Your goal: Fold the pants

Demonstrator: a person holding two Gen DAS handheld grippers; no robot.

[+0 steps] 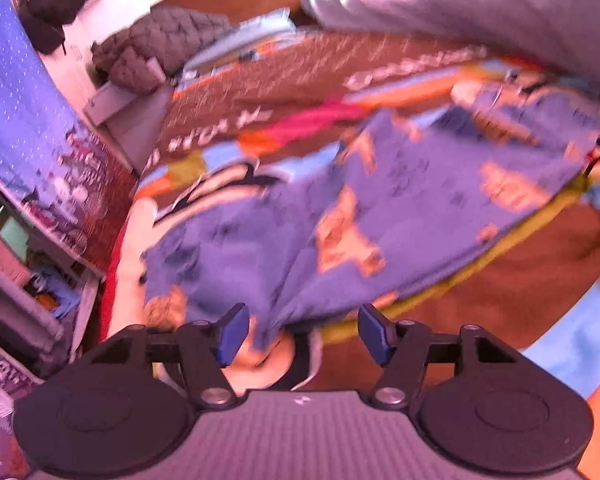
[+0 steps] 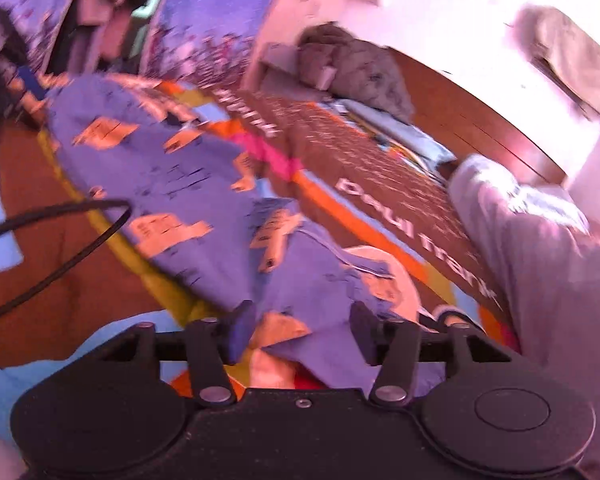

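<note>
- Left gripper (image 1: 302, 334), black with blue pads, sits nearest the lens in the left wrist view; jaws stand apart, released, with a bunched point of cloth between the pads but not pressed by either.
- Right gripper (image 2: 300, 334), black with dark pads, likewise released in the right wrist view; a fold of the same cloth lies between its pads, untouched as far as the blur allows.
- Purple-blue soft cotton pants with orange printed patches (image 1: 380, 208) lie spread on a bright cartoon-print bedspread (image 1: 260, 80); they run from the near centre toward the far right in the left view, and from near centre to far left in the right view (image 2: 160, 168).
- Judgement on handling: light, limp, thin fabric; it will drape and wrinkle rather than hold shape, not slippery, not fragile. Best hold looks like the hemmed edges or corners nearest each gripper, pinching both layers.
- Grey quilted bundle (image 1: 160, 48) sits at the far left; grey sleeve (image 2: 540, 260) at the right.
- Black cable (image 2: 60, 232) loops over the bedspread at the near left, touching the pants' edge.
</note>
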